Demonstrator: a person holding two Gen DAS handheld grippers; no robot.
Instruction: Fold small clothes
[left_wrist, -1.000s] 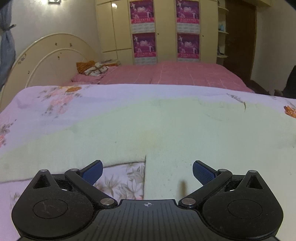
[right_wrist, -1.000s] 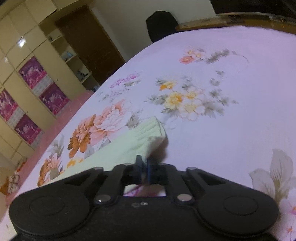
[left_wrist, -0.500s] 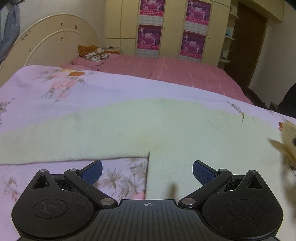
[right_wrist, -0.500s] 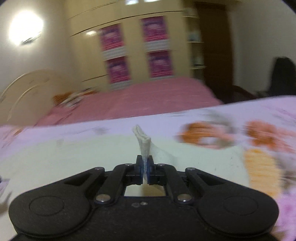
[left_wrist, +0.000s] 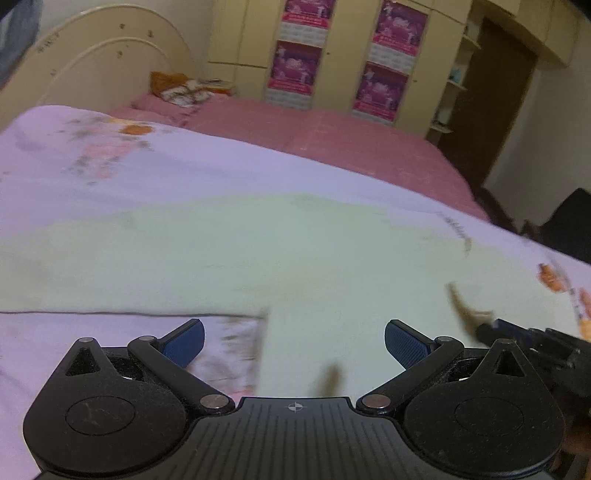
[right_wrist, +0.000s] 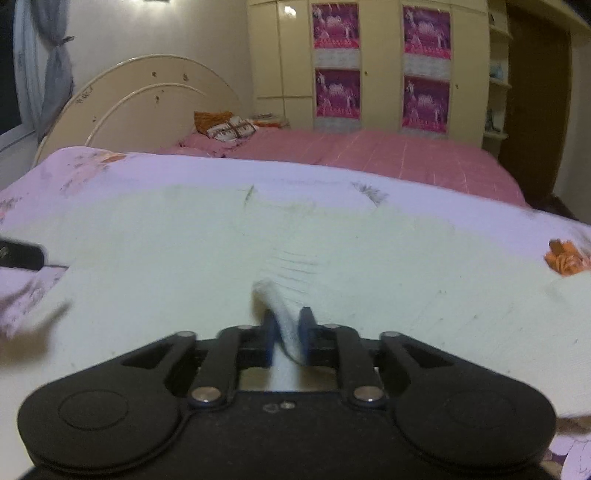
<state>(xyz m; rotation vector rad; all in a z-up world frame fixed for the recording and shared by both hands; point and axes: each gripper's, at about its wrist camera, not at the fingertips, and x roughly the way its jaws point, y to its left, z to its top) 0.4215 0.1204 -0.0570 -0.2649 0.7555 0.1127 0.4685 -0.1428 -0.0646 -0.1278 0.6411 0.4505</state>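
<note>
Two grippers: right gripper (right_wrist: 286, 330) now loosening on carried-over garment (right_wrist: 184, 258) edge; left gripper (left_wrist: 293, 338) wide, idle. Fold landing.

text: none legible | posters (right_wrist: 337, 94) on wardrobe: print too blurred

open bedspread (left_wrist: 184, 177) beyond garment (left_wrist: 258, 251)

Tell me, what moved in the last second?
The right gripper carried the corner it pinches over the pale green garment, from the flowered sheet side toward the middle; its pads now look slightly parted. The left gripper stayed open, holding nothing.
</note>
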